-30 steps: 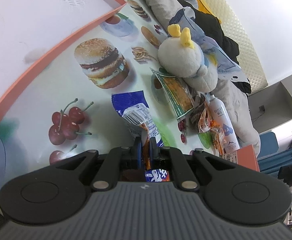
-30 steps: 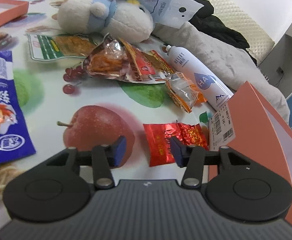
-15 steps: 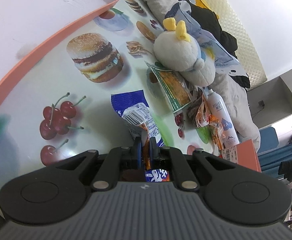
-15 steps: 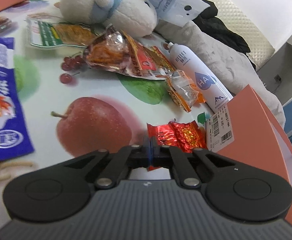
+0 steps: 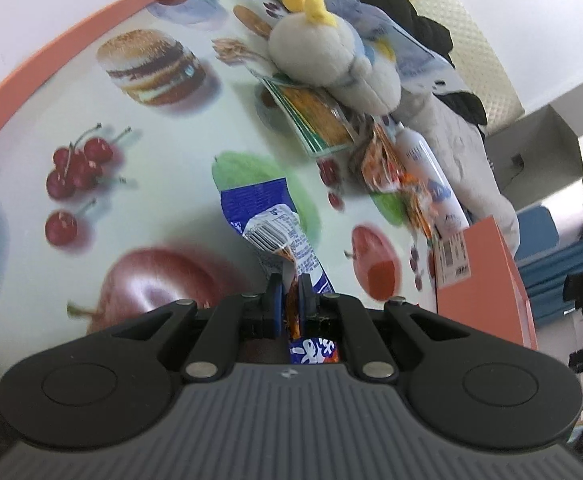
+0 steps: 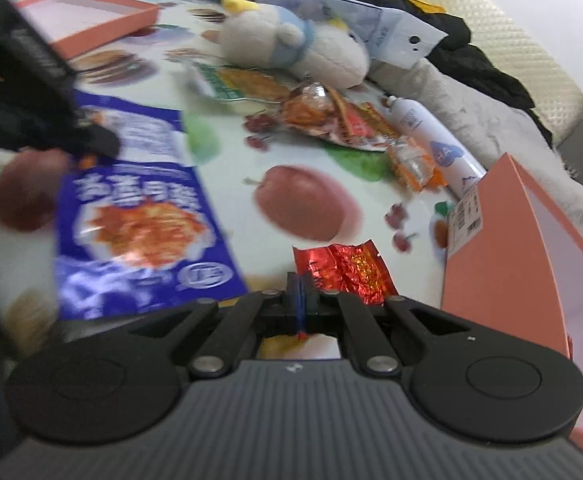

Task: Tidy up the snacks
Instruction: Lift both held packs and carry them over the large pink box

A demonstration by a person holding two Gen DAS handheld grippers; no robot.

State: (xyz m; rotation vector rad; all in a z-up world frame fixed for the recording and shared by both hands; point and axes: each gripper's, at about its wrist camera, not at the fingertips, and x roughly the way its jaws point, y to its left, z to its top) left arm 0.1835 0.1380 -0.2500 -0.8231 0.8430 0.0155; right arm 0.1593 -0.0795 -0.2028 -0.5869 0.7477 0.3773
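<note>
Blue foil of the large snack bag (image 5: 275, 236) is clamped between the left gripper (image 5: 290, 294) jaws, which stand nearly together on a pinched edge; the bag runs forward from the fingertips with its barcode panel facing up. From the right wrist view the same bag (image 6: 139, 216) hangs up and to the left of the right gripper (image 6: 300, 290), printed face toward the camera, image blurred. Right gripper jaws are fully together on the near edge of the red foil packet (image 6: 343, 270); the packet extends forward and slightly right from the tips, crinkled, lying close over the fruit-print tablecloth (image 6: 303, 204); whether it touches the cloth I cannot tell. Orange box (image 6: 503, 240) stands just right of the right gripper, barcode label on its near corner. Farther ahead of the right tips: a small clear orange packet (image 6: 409, 162), a white spray bottle (image 6: 431, 148) lying on its side beside it, and a pile of orange-red snack bags (image 6: 323, 114). Beyond these, a grey plush toy (image 6: 291, 46) lies partly on a green-edged snack pack (image 6: 235, 82). Orange-rimmed tray (image 6: 103, 20) sits far ahead to the left.
</note>
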